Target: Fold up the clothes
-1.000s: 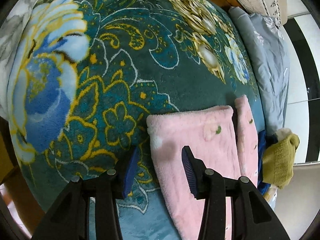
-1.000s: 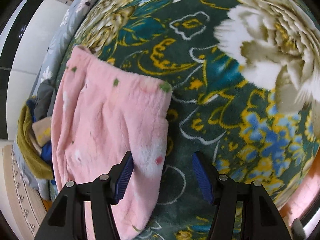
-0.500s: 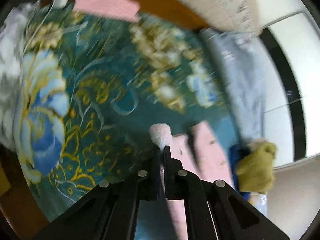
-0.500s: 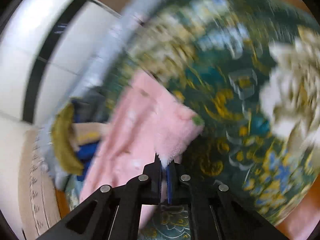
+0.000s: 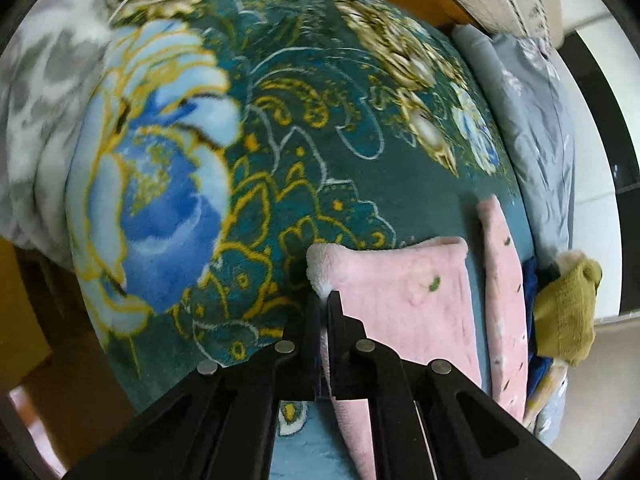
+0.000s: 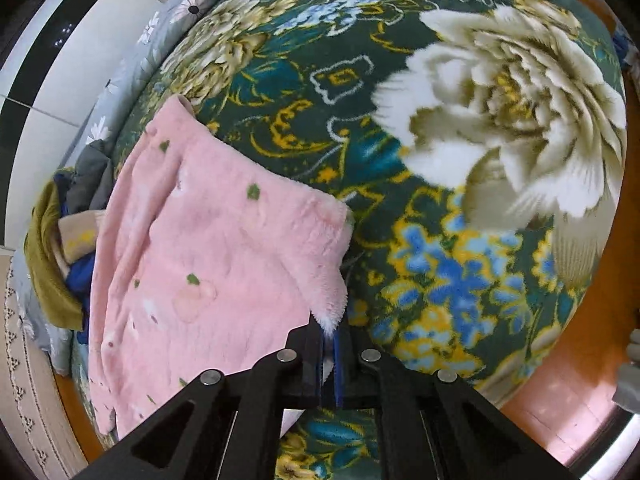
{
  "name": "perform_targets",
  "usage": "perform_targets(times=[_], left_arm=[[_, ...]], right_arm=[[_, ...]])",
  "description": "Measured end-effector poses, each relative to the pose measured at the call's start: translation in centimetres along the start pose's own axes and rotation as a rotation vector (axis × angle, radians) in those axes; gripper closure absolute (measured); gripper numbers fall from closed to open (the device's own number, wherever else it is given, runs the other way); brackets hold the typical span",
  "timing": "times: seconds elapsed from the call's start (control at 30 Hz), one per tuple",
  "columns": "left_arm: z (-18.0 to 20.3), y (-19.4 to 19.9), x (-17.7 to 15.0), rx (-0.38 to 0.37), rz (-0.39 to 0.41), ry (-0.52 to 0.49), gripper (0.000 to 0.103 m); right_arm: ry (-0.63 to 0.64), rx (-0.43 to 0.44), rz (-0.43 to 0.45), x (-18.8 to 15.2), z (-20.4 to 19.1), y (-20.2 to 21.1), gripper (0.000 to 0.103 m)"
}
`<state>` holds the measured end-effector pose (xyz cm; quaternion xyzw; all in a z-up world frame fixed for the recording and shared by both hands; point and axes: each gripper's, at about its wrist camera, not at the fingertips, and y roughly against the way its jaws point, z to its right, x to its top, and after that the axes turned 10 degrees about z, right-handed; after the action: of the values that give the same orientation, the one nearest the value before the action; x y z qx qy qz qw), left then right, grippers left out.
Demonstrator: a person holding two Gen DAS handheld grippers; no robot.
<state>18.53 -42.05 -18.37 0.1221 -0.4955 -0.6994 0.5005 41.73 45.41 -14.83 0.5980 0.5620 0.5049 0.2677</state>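
- The pink fleece garment [image 6: 208, 264], dotted with small green marks, lies on a dark green floral blanket [image 6: 460, 160]; no brand, label or writing can be read on either.
- The left gripper [image 5: 323, 300] is clenched on a whitish corner of the garment's near edge.
- The right gripper [image 6: 328, 330] pinches another fluffy corner of it, jaws closed.
- An olive cloth [image 5: 566, 320] sits in a clothes pile just beside the garment, by a grey floral quilt [image 5: 536, 128].
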Motion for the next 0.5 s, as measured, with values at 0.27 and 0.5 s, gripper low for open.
perform_targets(times=[0.27,0.5], left_arm=[[3.4,2.4,2.5,0.040,0.071,-0.200,0.074],[9.7,-0.9,4.4,-0.140,-0.016,-0.368,0.061]], right_arm=[[0.018,-0.020,-0.018,-0.7,0.5,0.1,0.099],[0.023,-0.061,-0.025,-1.0,0.1,0.3,0.099]])
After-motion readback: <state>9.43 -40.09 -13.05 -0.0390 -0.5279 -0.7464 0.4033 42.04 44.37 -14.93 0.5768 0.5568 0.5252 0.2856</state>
